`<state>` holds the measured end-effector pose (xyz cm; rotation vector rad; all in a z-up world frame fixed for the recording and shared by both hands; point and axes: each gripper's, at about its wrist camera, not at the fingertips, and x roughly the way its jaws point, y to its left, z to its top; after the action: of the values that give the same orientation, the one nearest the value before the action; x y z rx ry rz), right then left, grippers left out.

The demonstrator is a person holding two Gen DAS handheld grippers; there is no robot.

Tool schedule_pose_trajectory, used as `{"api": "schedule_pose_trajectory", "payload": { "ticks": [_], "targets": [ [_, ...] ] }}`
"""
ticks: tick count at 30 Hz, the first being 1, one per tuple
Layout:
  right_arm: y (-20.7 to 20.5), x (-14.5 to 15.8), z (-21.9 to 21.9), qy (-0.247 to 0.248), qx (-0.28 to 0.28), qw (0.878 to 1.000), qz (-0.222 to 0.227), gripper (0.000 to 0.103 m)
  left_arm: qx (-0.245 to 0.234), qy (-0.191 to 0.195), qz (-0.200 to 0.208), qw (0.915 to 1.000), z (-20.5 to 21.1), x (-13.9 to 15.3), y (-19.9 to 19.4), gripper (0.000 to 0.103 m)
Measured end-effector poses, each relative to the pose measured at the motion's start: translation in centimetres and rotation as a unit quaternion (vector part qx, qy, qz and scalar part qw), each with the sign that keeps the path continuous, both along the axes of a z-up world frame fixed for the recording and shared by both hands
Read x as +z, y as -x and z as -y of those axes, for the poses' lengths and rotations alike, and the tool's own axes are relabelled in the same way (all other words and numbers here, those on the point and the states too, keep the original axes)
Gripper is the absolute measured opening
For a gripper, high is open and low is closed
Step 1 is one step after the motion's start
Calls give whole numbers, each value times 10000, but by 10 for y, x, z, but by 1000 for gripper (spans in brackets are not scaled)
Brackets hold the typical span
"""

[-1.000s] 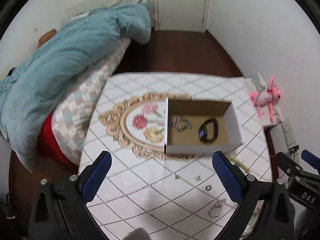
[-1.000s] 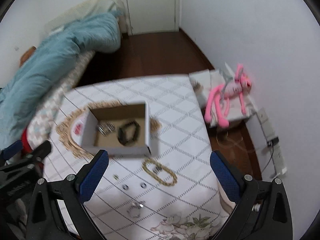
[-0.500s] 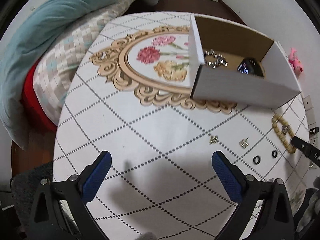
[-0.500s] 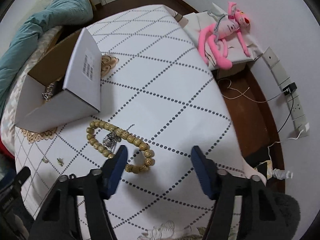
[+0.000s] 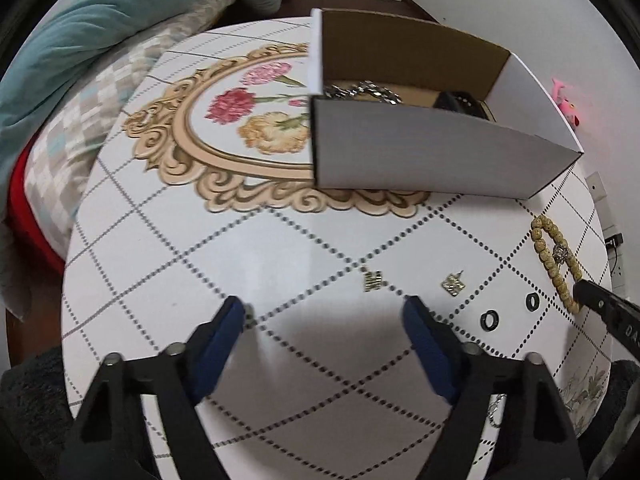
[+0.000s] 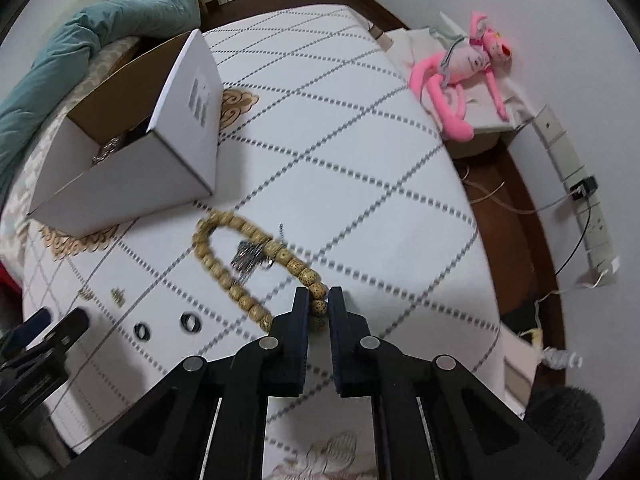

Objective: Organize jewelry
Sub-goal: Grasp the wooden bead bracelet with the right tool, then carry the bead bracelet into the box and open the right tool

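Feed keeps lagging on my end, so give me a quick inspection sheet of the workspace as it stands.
Surface: white patterned table, floral medallion.
Job's things: open box holding a silver chain and a dark band; bead bracelet; two black rings; two small gold charms.
Clutter: nothing seen.
Grippers: left claw open, empty, above the table; right claw shut on bead bracelet.
Cables: power strip and wires on the floor.
Surroundings: bed with teal blanket, pink plush toy.

Glossy table (image 5: pixel 280 264), matt cardboard box (image 5: pixel 420 156), speckled wooden-looking bead bracelet (image 6: pixel 224 272).
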<state>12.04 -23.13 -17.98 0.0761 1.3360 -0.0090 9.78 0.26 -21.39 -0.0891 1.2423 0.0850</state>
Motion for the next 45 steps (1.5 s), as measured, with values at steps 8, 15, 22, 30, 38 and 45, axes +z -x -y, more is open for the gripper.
{"api": "schedule_pose_trajectory", "payload": {
  "ticks": [8,15,22,30,38,45],
  "targets": [
    [4,1,1,-57,-46,10000,44,10,-190,-135,362,9991,19,5,0,39],
    [3,2,-4,87,23,10000,20,10,-153,-99,414,9990,24,9,3,6],
    [7,6,-1,-174,-97,9998,67,10,-144,107,368,9992,10,5,-4,6],
    [6,57,4,-1018,1,9938,442,10,-368,475,374,9975,9,31,5,6],
    [-9,112,-4,-1359,327,9873,749,10,-433,769,709,9936,2,80,-3,6],
    [-32,170,-23,-1715,697,9757,1171,10,-547,946,863,9903,-3,115,-41,6]
  ]
}}
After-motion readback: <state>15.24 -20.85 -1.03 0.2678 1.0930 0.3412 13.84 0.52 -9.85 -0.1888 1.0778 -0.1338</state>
